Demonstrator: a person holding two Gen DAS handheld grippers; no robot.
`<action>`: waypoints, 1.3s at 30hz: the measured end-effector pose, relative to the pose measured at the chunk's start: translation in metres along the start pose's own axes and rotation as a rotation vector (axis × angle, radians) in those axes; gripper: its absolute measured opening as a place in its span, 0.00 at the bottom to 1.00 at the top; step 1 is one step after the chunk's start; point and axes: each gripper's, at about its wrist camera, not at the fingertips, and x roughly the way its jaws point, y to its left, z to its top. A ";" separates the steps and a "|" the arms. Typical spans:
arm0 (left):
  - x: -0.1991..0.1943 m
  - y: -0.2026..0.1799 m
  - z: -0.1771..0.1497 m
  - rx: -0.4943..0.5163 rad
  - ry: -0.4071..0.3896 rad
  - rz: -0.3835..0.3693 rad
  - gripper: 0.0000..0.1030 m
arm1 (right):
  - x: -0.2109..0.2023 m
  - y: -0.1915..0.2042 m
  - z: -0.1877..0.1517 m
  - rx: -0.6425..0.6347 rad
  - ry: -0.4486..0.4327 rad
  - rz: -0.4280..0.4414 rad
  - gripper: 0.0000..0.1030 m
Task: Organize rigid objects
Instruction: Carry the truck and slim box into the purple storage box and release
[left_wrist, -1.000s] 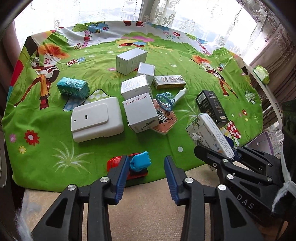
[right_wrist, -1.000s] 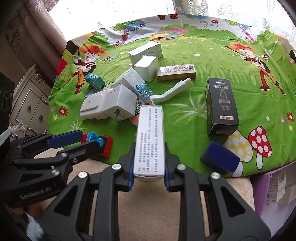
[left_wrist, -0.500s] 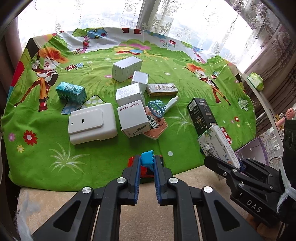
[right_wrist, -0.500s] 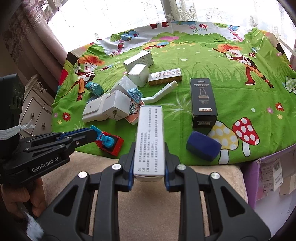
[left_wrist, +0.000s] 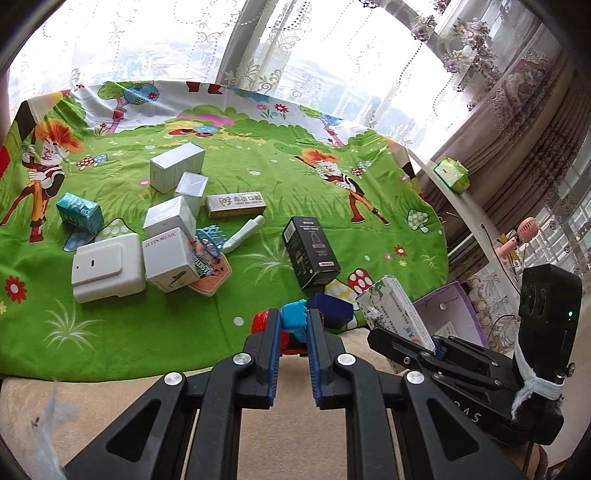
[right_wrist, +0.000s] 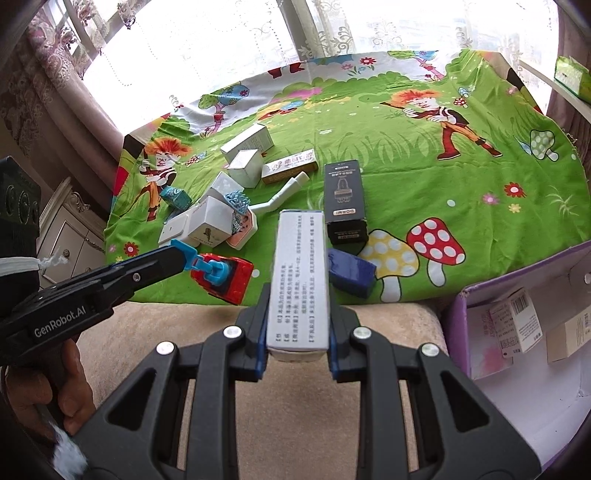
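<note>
Left tool (left_wrist: 291, 326): clamped on the blue top of a red toy car (right_wrist: 225, 278) at the near cloth edge.
Right tool (right_wrist: 297, 325): clamped on a long white box (right_wrist: 299, 277).
Purple box (right_wrist: 480, 332): right, apparently holding cartons.
Cloth (right_wrist: 443, 166): boxes scattered farther back.

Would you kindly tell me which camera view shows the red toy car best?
The right wrist view: the red toy car shows side-on, the left hand-held gripper clamping its blue part. In the left wrist view, the fingers hide most of it.
</note>
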 end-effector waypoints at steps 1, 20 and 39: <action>0.001 -0.005 0.000 0.001 0.001 -0.020 0.14 | -0.004 -0.004 -0.001 0.008 -0.004 -0.007 0.27; 0.042 -0.103 -0.016 0.070 0.132 -0.311 0.14 | -0.083 -0.122 -0.032 0.203 -0.082 -0.255 0.27; 0.062 -0.130 -0.028 0.124 0.240 -0.436 0.22 | -0.106 -0.151 -0.041 0.295 -0.125 -0.385 0.62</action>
